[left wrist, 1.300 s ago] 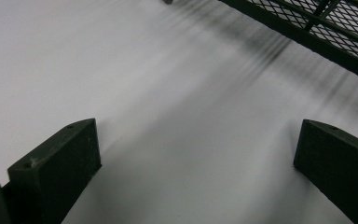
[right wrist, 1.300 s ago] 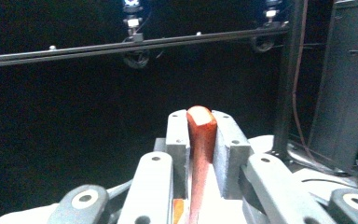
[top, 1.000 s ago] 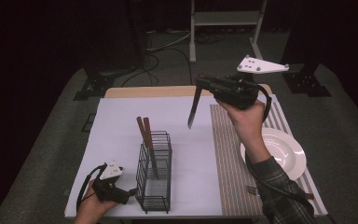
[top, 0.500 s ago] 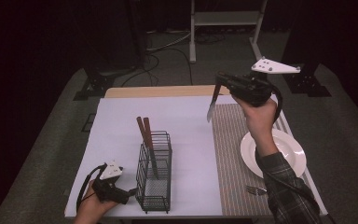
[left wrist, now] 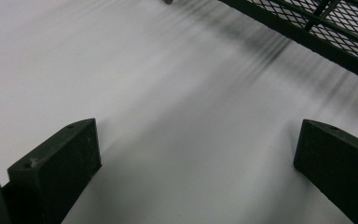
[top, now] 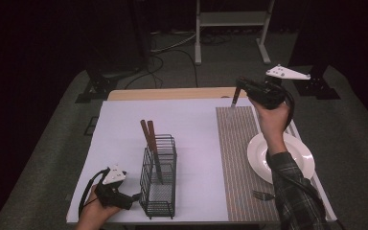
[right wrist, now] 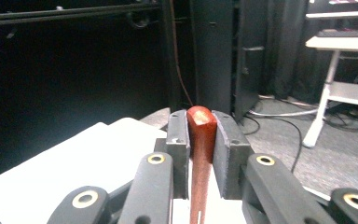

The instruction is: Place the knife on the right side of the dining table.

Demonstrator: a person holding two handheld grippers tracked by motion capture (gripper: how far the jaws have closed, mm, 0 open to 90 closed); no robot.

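right gripper [top: 236, 96]: jaws clamped on the red-brown wooden handle of a utensil [right wrist: 200, 140], held over the far end of the striped placemat [top: 237, 158], its working end pointing down and too small to identify in the high view. left gripper [top: 134, 196]: jaws wide apart with nothing between them, resting on the white table cover [left wrist: 168, 93] just left of the black wire caddy [top: 160, 177], whose corner is cut off in the left gripper view. beside the placemat: two more wooden handles [top: 148, 132] stand in the caddy to its left, a white plate [top: 299, 153] sits on its right partly hidden by the forearm, and a fork [top: 262, 195] lies at its near end.

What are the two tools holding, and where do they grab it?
The right tool is shut on a piece of cutlery, gripping its reddish wooden handle near the end. The left tool is open and holds nothing.
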